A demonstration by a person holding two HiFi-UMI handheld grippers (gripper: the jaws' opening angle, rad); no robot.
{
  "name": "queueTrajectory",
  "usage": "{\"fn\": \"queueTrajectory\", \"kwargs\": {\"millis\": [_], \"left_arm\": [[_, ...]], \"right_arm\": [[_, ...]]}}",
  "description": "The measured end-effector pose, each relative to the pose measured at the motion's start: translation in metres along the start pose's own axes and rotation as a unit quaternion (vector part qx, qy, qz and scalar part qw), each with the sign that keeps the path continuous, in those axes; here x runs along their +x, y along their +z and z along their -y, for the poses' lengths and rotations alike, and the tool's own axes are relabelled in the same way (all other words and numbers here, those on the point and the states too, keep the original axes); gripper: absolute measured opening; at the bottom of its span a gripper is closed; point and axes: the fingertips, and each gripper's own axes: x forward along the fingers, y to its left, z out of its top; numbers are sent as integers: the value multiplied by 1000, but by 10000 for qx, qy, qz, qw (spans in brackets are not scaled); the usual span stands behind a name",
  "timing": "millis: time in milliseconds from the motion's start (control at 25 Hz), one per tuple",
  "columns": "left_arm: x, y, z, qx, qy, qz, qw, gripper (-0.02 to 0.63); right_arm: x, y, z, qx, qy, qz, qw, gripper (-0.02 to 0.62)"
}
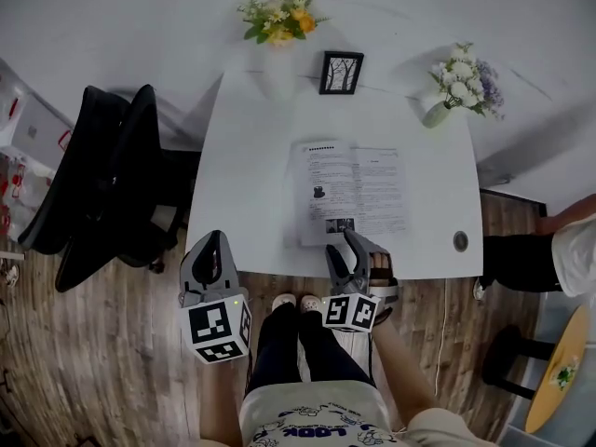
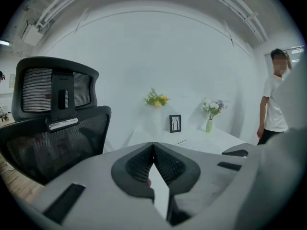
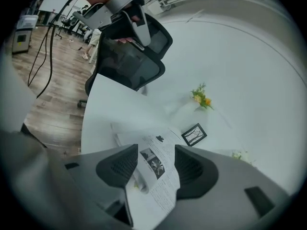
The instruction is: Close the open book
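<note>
The open book [image 1: 354, 192] with white printed pages lies flat near the front edge of the white table [image 1: 250, 156], slightly right of its middle. In the right gripper view the same book [image 3: 154, 153] shows a small photograph on the nearer page. The right gripper [image 1: 354, 242] reaches over the book's near edge; its jaws stand apart, unclenched, with the page between them but not pinched [image 3: 156, 166]. The left gripper [image 1: 213, 238] hangs off the table's front left corner, above the wooden floor [image 1: 102, 361], its jaws pressed together on nothing [image 2: 153, 146]. At the table's far side stand a black picture frame [image 1: 341, 73], a bunch of yellow flowers [image 1: 277, 17] and a vase of white flowers [image 1: 461, 82]. A black mesh office chair [image 1: 102, 180] sits left of the table.
</note>
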Motion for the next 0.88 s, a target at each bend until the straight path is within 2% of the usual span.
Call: {"fn": "queueTrajectory", "kwargs": {"millis": [320,880], "left_arm": [[-4,-19,0,-13,112,-189,9998,23],[-13,-35,-9,-71,332,-329,9989,23]], "right_arm": [[14,-10,-33,-733,326,-19,9968,238],[39,-22,-55,-1660,405,-211,9851,238]]}}
